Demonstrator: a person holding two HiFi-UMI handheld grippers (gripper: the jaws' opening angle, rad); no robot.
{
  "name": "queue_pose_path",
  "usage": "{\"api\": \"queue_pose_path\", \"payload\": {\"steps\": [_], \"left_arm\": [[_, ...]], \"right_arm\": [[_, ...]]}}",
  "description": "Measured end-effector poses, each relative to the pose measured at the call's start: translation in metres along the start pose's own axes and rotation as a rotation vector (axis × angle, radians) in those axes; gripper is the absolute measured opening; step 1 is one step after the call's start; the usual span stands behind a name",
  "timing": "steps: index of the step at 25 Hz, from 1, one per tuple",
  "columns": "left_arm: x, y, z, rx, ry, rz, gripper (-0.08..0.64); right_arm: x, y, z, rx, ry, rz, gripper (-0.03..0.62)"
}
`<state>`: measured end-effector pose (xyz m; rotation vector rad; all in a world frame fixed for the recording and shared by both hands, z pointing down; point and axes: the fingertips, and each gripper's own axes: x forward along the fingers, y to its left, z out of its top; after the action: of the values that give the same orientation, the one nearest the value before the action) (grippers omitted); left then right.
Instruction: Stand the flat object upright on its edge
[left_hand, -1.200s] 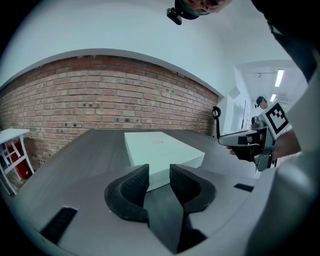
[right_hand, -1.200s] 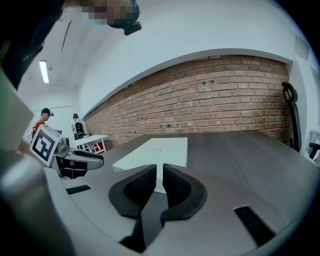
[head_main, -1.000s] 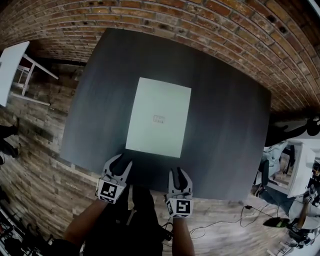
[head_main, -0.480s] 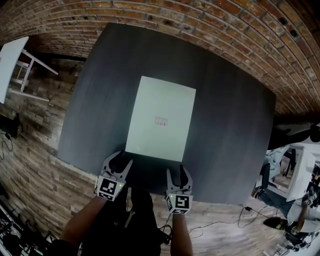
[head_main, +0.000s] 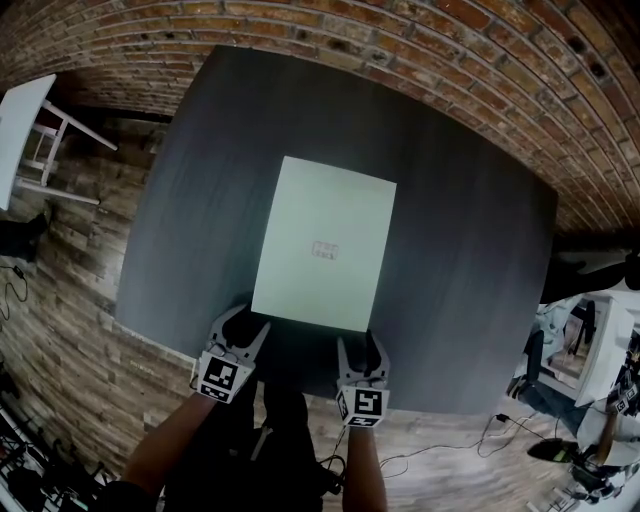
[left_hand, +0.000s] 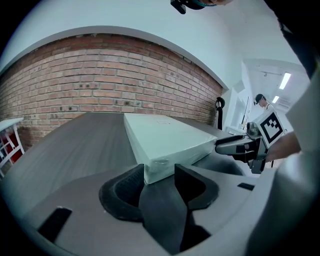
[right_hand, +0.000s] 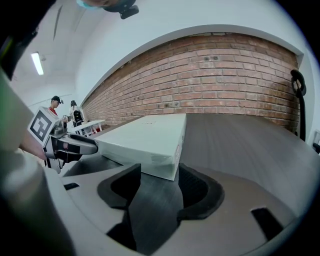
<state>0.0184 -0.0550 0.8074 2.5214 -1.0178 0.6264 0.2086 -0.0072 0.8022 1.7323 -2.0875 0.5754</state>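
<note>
a pale flat box (head_main: 323, 245) lies on the dark table (head_main: 190, 210). the left gripper (head_main: 243, 323) and right gripper (head_main: 360, 346) sit at its near corners, jaws just opening wider, gripping nothing.

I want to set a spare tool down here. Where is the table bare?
Bare tabletop runs left of the box, right of it, and beyond it toward the brick wall. The near edge is crowded: left gripper and right gripper, jaws just opening, each have a near box corner between them.

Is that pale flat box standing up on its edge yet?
No, the box lies flat on the dark table.
</note>
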Motion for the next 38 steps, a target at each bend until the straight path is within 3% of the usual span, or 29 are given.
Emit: {"api": "queue_pose_path", "payload": {"steps": [13,28,38], "left_arm": [[0.004,0.0,0.004,0.02,0.003,-0.041,0.181],[-0.023,-0.003,0.016,0.048,-0.01,-0.058,0.192],[-0.059,-0.019,0.049,0.058,-0.055,-0.065,0.209]], "right_arm": [[0.011,0.004,-0.003,-0.034,0.01,0.025,0.23],[-0.016,0.027,0.007,-0.068,0.023,0.068,0.229],[-0.054,0.038,0.041,-0.085,-0.031,0.075,0.23]]}}
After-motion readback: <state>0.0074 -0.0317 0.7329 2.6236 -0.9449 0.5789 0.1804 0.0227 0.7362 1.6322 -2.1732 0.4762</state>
